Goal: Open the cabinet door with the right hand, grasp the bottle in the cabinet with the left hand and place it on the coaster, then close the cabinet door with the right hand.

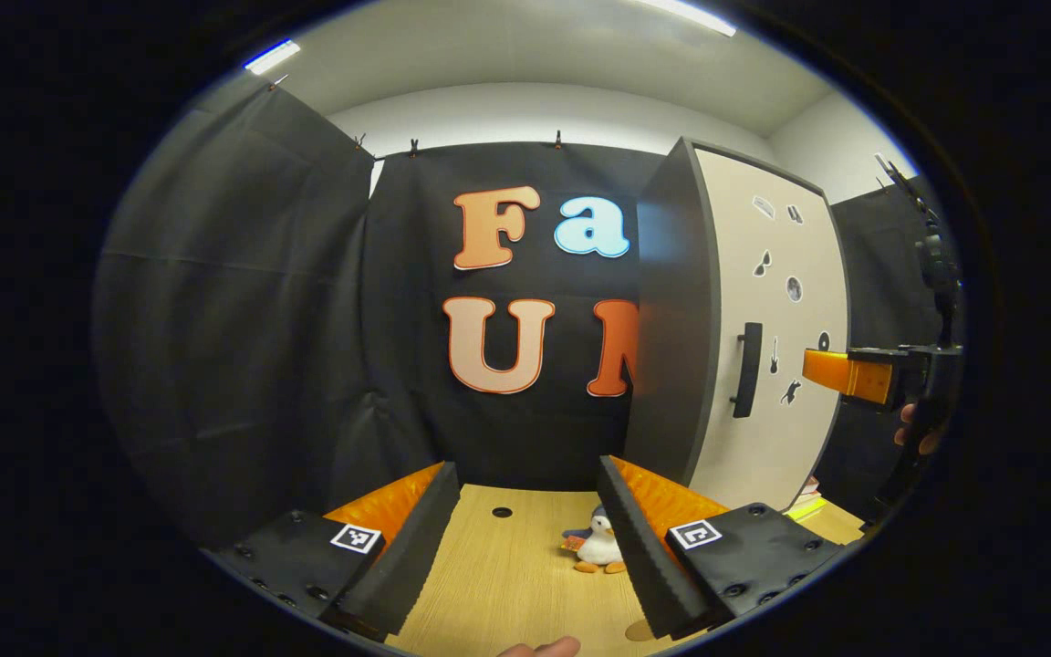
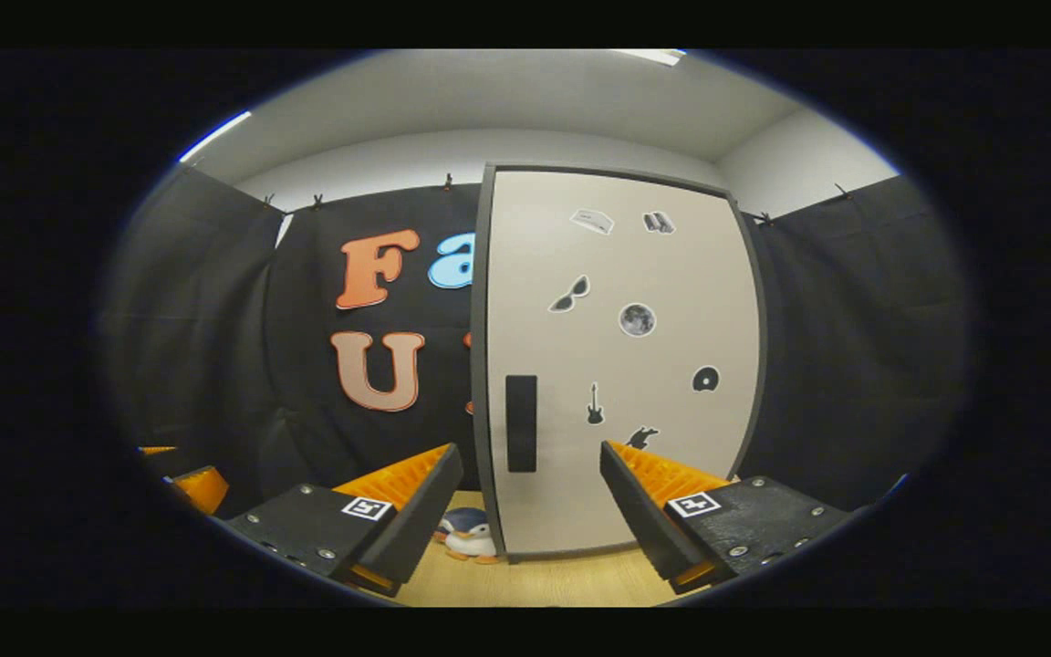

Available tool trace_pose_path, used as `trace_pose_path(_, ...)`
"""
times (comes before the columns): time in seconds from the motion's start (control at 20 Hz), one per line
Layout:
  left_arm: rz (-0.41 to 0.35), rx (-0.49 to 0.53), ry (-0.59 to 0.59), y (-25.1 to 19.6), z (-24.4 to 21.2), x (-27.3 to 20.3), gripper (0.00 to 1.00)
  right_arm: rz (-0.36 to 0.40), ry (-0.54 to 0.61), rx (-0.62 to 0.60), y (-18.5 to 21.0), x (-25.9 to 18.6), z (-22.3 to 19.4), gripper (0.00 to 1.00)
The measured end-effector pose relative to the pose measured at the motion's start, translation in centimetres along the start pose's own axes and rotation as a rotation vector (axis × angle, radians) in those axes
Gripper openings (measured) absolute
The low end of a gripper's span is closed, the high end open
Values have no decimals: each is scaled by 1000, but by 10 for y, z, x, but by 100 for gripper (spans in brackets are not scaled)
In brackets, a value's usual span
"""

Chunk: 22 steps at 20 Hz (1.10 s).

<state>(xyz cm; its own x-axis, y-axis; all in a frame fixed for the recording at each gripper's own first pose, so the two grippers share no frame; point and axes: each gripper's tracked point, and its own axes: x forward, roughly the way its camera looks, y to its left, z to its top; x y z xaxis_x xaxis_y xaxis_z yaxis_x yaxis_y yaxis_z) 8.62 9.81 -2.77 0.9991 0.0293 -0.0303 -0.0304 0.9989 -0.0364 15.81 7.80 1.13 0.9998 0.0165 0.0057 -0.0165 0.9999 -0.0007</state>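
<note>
Cabinet door (image 2: pixel 621 365) closed; left gripper (image 1: pixel 525 538), right gripper (image 2: pixel 530 520) jaws wide, empty.

Dim booth, bright ceiling strips (image 1: pixel 272 57)

Both grippers raised, apart.
Left gripper (image 1: pixel 525 538) with jaws spread wide, level; right gripper (image 2: pixel 530 511) likewise gaping, empty.

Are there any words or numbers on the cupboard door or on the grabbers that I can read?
Cabinet door: no words or numbers; the sunglasses sticker and guitar sticker are only pictures.
Top two stickers: too small to read.
Square tags on the left gripper and right gripper: black-and-white patterns, no letters.
</note>
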Motion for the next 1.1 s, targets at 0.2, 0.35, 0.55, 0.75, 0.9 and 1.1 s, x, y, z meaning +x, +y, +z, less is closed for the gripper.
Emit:
trace_pose_path(0.2, 52, -2, 4, 15, -5, 16, 99, 31, 10, -13, 8, 43, -8, 94)
trace_pose_path(0.35, 97, 8, -3, 20, -6, 24, 99, 34, 23, -20, 6, 76, -19, 94)
trace_pose_path(0.55, 124, 18, 6, 15, -11, 51, 99, 53, 36, -1, 6, 110, -28, 94)
trace_pose_path(0.75, 124, 28, 12, 7, -14, 68, 99, 44, 59, -20, 4, 133, -37, 93)
trace_pose_path(0.9, 131, 27, 19, 8, -15, 74, 99, 40, 68, -15, 6, 141, -44, 77)
trace_pose_path(1.1, 142, 35, 36, 13, -23, 78, 99, 18, 72, -11, 7, 141, -50, 39)
